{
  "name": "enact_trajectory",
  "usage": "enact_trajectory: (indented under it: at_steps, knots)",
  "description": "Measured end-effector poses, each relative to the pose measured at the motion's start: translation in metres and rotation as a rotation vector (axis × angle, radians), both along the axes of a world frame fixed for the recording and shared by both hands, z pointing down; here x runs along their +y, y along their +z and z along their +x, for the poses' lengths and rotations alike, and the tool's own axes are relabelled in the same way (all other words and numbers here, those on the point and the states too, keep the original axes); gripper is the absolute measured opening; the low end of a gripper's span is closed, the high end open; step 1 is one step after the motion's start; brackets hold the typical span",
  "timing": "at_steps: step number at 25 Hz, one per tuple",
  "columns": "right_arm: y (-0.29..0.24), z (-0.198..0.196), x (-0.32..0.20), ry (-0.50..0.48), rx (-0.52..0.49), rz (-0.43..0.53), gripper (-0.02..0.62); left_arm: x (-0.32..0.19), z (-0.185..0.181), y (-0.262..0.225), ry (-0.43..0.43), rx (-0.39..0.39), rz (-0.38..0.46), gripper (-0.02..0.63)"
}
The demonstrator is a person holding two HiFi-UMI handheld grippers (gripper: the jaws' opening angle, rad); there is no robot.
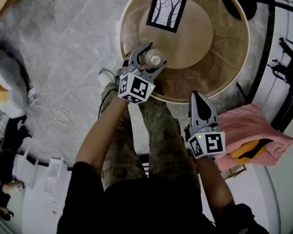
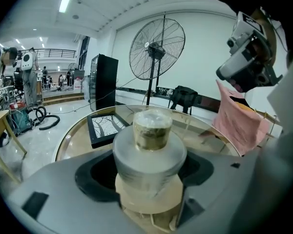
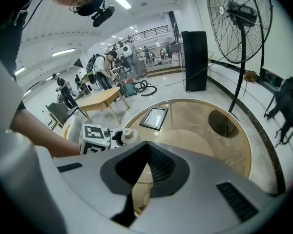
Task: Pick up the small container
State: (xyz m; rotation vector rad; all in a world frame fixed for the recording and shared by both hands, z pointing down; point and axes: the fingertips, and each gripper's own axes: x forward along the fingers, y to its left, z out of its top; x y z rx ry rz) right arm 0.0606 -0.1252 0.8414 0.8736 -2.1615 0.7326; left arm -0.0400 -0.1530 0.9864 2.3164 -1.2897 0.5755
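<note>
The small container (image 1: pixel 154 59), a translucent jar with a narrower cap, stands at the near-left edge of the round glass table (image 1: pixel 232 69). My left gripper (image 1: pixel 156 56) has a jaw on each side of it and is shut on it. In the left gripper view the jar (image 2: pixel 149 145) fills the gap between the jaws of the left gripper (image 2: pixel 149 162). My right gripper (image 1: pixel 198 94) is shut and empty, hanging just in front of the table's near edge. The right gripper view shows the right gripper's (image 3: pixel 146 144) jaws meeting, and beyond them the jar (image 3: pixel 128 135).
A black-framed tree picture (image 1: pixel 167 9) lies at the far side of the table, beside a round wooden disc (image 1: pixel 185 38). A pink cloth (image 1: pixel 249 130) drapes a rack at my right. A standing fan (image 2: pixel 156 48) and a black cabinet (image 2: pixel 103 79) are beyond the table.
</note>
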Motion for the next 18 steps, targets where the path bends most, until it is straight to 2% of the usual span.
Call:
enact_trajectory:
  at_steps: [5, 10, 15, 18]
  knots:
    - [-0.009, 0.004, 0.001, 0.045, -0.025, 0.015, 0.021, 0.004, 0.001, -0.028, -0.014, 0.014, -0.005, 0.351]
    - [-0.032, 0.011, -0.007, 0.113, -0.055, 0.059, 0.021, 0.012, 0.005, -0.082, 0.004, 0.038, 0.003, 0.351]
    - [-0.094, 0.013, -0.020, 0.180, -0.083, 0.152, 0.021, 0.024, 0.003, -0.165, 0.066, 0.052, 0.024, 0.351]
    - [-0.144, 0.027, -0.022, 0.206, -0.069, 0.189, 0.021, 0.035, 0.009, -0.218, 0.066, 0.087, 0.003, 0.351]
